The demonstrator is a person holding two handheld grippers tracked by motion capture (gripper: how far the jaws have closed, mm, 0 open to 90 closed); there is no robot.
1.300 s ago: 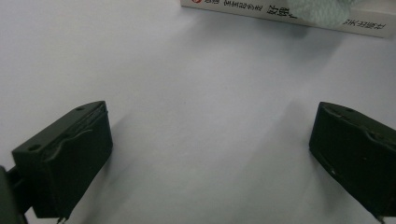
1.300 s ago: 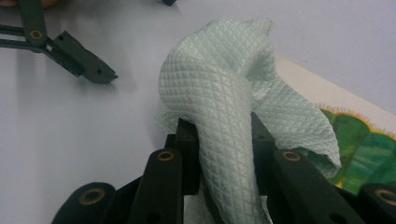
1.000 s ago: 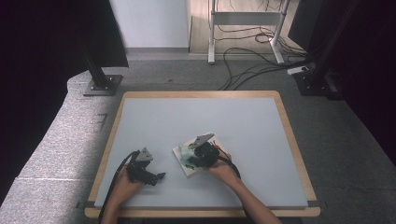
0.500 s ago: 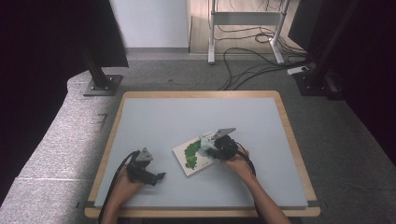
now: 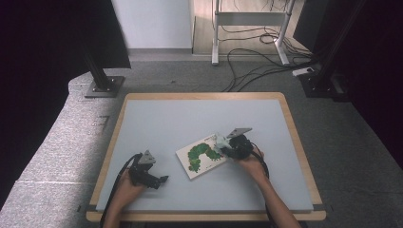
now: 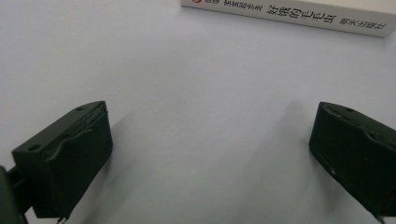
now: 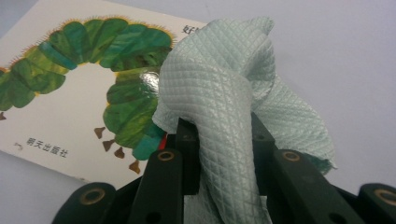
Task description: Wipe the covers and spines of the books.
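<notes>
A white picture book [image 5: 199, 156] with a green caterpillar on its cover lies flat near the table's front middle. My right gripper [image 5: 222, 144] is at the book's right edge, shut on a crumpled pale green cloth [image 7: 224, 88] that bulges out over the jaws and overlaps the cover [image 7: 84, 84]. My left gripper [image 5: 160, 180] rests low on the table to the left of the book, open with nothing between its fingers [image 6: 70, 154]. The book's white spine [image 6: 289, 14] with printed characters runs along the top of the left gripper view.
The pale blue table top [image 5: 199, 118] has a wooden rim [image 5: 304, 142]. Beyond the table, cables [image 5: 256, 66] trail over grey carpet, and black stand bases [image 5: 102, 85] sit at the back left and back right.
My right gripper has moved to the right with the cloth, from over the book's middle to its right edge. The left gripper has stayed put.
</notes>
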